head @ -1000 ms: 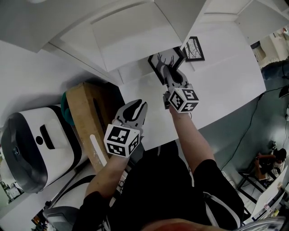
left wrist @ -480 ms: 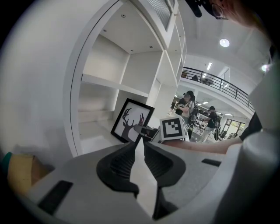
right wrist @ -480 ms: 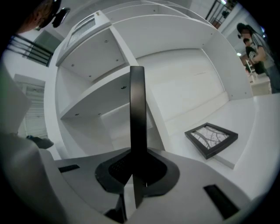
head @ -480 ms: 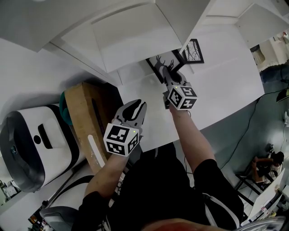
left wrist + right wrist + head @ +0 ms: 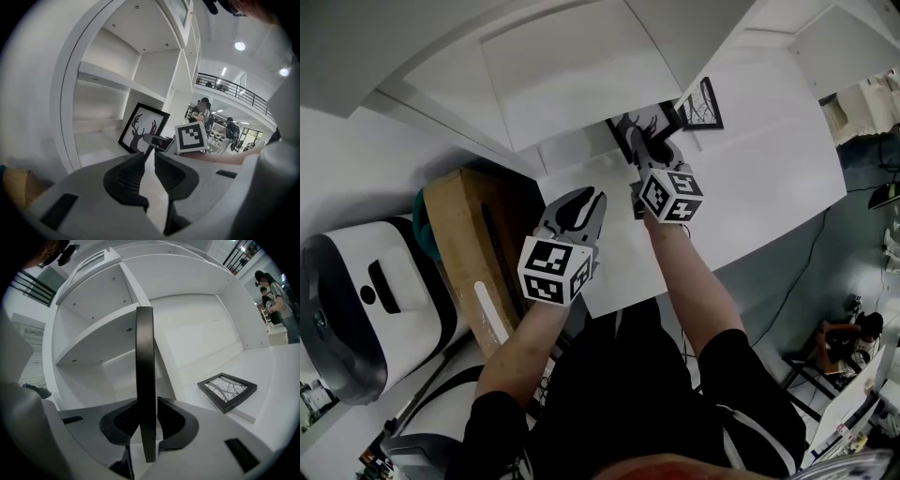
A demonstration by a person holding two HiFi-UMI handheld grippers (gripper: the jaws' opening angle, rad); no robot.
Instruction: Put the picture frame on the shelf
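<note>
Looking like a big open workspace: railed mezzanine [image 5: 229,86] running overhead, people [image 5: 204,117] standing about behind, cable [image 5: 817,248] trailing across the grey floor [image 5: 783,230].

Right gripper [image 5: 145,417] is opening: fingers [image 5: 177,420] have backed off the black-framed deer-silhouette picture frame [image 5: 144,376] since a second ago. Frame stands edge-on between them, with a gap now on one finger's side.
</note>
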